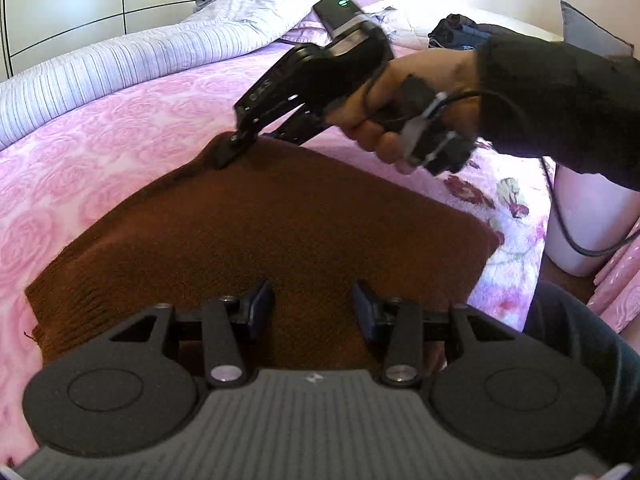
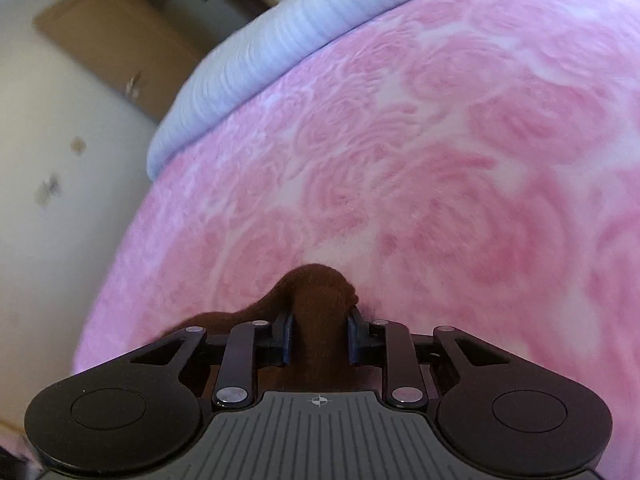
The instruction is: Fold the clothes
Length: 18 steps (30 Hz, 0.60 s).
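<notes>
Presently the right gripper (image 2: 319,338) is clenched on a bunched fold of the brown knit garment (image 1: 260,240): in the right wrist view both pads press the fabric from either side, and a tuft of it bulges out past the fingertips toward 12 o'clock. In the left wrist view this grip sits at the garment's far edge, at about 11 o'clock from the cloth's centre, with the person's hand (image 1: 404,108) and dark sleeve (image 1: 560,96) trailing off toward 3 o'clock. The left gripper (image 1: 314,310) stands released, its jaws apart above the near part of the garment; no fabric is seen pinched between the pads, and whether the tips touch the cloth cannot be told. The garment lies spread on the pink rose-patterned bedspread (image 1: 120,128), with a striped lilac duvet (image 1: 132,60) rolled along the bed's far side from 9 to 12 o'clock. Judged from this, the step in hand is seizing the edges ahead of a fold. The next move calls for the left jaws to close on the near hem, then for both hands to lift and carry evenly, so that the loose knit does not stretch or slip from the pads.
</notes>
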Each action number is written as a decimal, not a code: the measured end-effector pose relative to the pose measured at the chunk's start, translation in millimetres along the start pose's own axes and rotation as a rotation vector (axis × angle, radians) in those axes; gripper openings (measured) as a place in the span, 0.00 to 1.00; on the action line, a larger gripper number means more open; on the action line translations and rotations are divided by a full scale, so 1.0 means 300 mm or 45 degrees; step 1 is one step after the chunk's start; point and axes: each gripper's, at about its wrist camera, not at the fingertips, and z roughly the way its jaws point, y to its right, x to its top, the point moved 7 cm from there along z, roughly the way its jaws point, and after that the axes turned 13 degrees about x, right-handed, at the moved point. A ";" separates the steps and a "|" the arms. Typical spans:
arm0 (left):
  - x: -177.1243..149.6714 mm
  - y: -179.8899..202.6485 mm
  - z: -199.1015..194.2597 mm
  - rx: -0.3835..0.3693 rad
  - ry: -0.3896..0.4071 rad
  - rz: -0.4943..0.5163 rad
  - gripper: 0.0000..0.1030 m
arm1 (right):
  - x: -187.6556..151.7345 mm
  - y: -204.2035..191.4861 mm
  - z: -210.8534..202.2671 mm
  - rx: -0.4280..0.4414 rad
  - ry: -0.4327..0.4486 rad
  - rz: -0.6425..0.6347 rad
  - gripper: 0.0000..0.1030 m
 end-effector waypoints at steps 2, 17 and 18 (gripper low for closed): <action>0.000 0.002 0.002 0.006 0.005 0.001 0.37 | 0.002 0.009 -0.003 0.012 0.019 0.006 0.25; -0.117 -0.167 -0.208 0.270 -0.011 -0.112 0.38 | -0.486 -0.283 -0.374 -0.062 0.099 -0.308 0.42; -0.148 -0.170 -0.198 0.281 -0.048 -0.081 0.39 | -0.531 -0.284 -0.362 -0.094 0.062 -0.328 0.42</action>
